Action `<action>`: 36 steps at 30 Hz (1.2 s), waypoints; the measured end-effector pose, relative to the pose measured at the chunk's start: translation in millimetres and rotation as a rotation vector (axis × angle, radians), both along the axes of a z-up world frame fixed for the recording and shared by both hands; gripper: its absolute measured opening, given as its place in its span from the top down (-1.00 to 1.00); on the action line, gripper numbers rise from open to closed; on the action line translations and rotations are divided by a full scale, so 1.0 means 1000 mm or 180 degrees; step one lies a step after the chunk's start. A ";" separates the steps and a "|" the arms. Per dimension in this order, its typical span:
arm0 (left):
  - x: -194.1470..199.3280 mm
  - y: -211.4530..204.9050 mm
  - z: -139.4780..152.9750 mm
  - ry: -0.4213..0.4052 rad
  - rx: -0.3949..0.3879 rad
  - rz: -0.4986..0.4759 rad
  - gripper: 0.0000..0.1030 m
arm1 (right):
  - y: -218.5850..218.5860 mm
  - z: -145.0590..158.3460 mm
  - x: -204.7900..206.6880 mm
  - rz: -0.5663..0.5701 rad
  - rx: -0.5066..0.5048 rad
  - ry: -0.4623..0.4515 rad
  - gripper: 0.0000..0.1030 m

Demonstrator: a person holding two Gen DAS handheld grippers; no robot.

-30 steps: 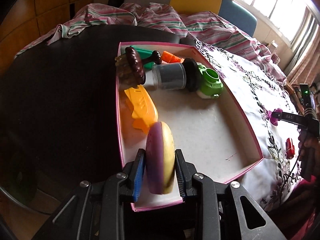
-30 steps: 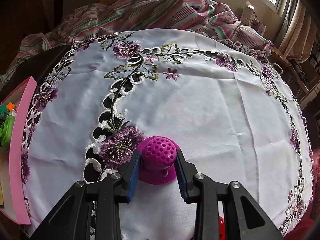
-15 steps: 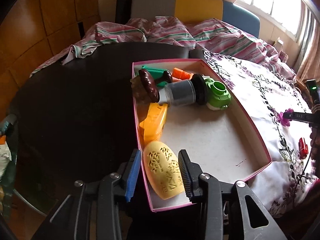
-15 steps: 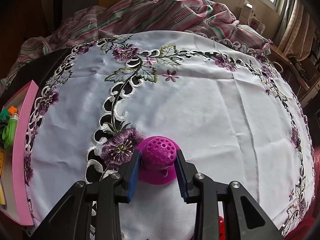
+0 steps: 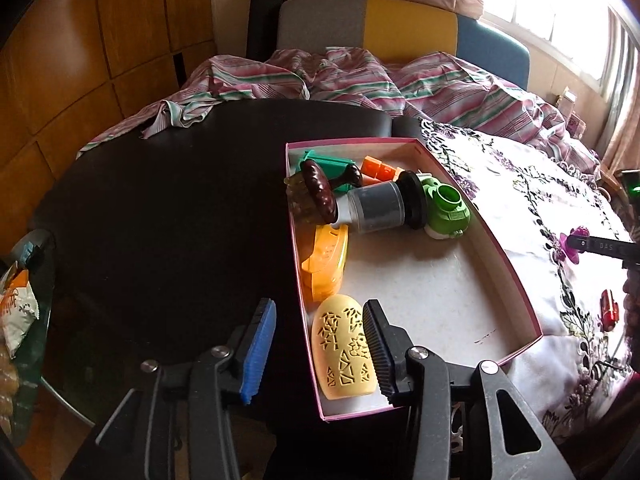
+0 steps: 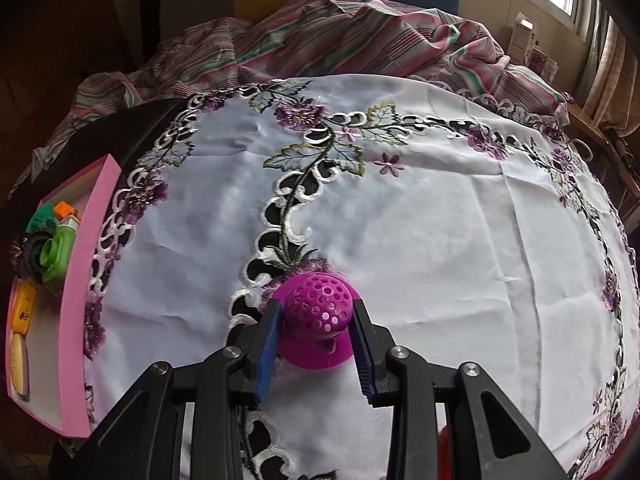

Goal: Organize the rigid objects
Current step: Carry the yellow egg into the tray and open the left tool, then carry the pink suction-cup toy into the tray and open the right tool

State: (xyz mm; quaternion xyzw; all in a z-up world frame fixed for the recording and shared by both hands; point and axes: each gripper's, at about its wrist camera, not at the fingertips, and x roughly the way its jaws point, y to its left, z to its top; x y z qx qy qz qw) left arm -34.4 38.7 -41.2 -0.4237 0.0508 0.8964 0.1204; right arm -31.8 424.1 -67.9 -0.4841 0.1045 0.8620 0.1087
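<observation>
A pink-walled box (image 5: 508,264) with a white floor holds several toys. A yellow oval piece with cut-out patterns (image 5: 344,348) lies flat in its near left corner. My left gripper (image 5: 318,350) hovers over that corner with its jaws opening. The right finger (image 5: 376,344) is beside the oval, and the blue left pad (image 5: 260,348) stands outside the box wall, clear of it. On the embroidered cloth, my right gripper (image 6: 316,344) is shut on a magenta perforated dome (image 6: 318,312). That dome (image 5: 574,242) also shows at the right edge of the left wrist view.
At the box's far end lie a grey jar with a black lid (image 5: 376,208), a green toy (image 5: 446,208), a dark brown piece (image 5: 318,194) and an orange piece (image 5: 326,260). A small red object (image 5: 609,312) lies on the white tablecloth (image 6: 440,220). The dark tabletop (image 5: 180,200) spreads left of the box.
My left gripper has let go of the oval piece, which now lies flat in the box. Its jaws have spread and it has lifted back. The right gripper keeps its hold on the dome.
</observation>
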 end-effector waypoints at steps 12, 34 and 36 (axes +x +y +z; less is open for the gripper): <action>-0.001 -0.005 0.001 -0.0005 0.0050 0.0021 0.10 | -0.098 0.050 -0.004 0.0836 -0.0235 0.0462 0.36; -0.007 -0.038 -0.009 -0.0102 0.0214 0.0285 0.10 | -0.279 -0.003 -0.067 0.1824 -0.0158 -0.0088 0.36; -0.008 -0.041 -0.009 -0.0105 0.0215 0.0295 0.10 | -0.284 -0.012 -0.071 0.1841 -0.0124 -0.0173 0.33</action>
